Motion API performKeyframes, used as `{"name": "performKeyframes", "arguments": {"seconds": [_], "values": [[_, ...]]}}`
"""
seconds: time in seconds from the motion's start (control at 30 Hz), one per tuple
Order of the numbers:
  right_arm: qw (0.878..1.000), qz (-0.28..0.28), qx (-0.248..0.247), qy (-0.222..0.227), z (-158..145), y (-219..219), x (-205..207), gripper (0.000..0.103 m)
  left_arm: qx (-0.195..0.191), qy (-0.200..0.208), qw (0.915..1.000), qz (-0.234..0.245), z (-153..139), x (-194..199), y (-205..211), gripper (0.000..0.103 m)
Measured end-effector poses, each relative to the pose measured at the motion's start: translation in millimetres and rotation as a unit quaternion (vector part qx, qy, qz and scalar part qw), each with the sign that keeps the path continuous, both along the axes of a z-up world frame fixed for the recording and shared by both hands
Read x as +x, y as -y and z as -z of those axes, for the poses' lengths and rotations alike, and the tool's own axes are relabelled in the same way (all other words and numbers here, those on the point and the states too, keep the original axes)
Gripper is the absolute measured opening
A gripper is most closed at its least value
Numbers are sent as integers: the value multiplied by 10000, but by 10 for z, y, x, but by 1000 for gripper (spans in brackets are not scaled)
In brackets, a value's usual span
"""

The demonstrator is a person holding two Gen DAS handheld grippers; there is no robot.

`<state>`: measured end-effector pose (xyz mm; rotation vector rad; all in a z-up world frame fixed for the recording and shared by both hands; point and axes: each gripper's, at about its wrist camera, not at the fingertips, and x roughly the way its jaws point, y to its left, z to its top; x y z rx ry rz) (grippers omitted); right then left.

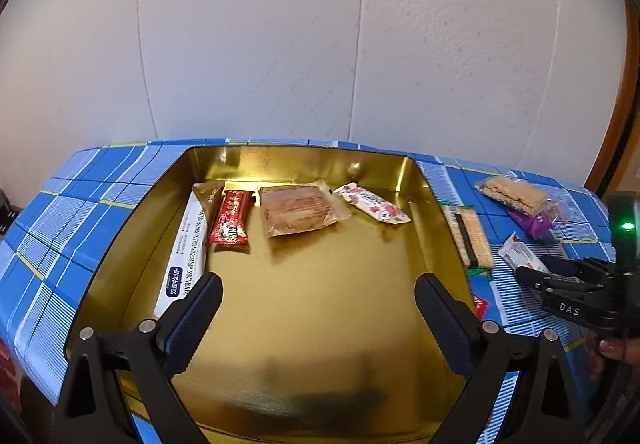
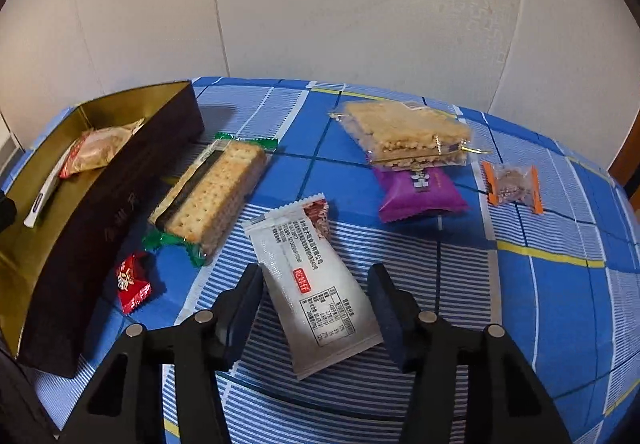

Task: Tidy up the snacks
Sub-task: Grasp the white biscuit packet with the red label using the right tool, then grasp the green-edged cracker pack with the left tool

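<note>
A gold-lined tin box (image 1: 304, 324) sits on a blue checked tablecloth. In it lie a long white packet (image 1: 186, 248), a red bar (image 1: 231, 217), a brown biscuit pack (image 1: 296, 209) and a pink-printed packet (image 1: 372, 203). My left gripper (image 1: 318, 298) is open and empty above the box's near half. My right gripper (image 2: 316, 298) is open, its fingers on either side of a white packet (image 2: 316, 284) lying on the cloth; it also shows in the left wrist view (image 1: 560, 284).
On the cloth right of the box (image 2: 100, 203) lie a green-ended cracker pack (image 2: 212, 191), a small red candy (image 2: 134, 284), a clear sandwich-cracker pack (image 2: 404, 133), a purple packet (image 2: 420, 191) and an orange-ended snack (image 2: 512, 185). A pale wall stands behind.
</note>
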<state>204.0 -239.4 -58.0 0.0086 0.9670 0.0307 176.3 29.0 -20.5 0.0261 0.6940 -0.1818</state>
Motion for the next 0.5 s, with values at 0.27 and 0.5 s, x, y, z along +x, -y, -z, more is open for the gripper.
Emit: {"name": "performKeyframes", "arguments": {"seconds": [0.27,0.5], "values": [[9989,363,238,-166,-18,166,-53,41,66,-11,9991,424,-152,-135,416,98],[9946,973,168,-331,-42,454,-144,41,151,-533,9924,1097,-258,42,1147,98]]}}
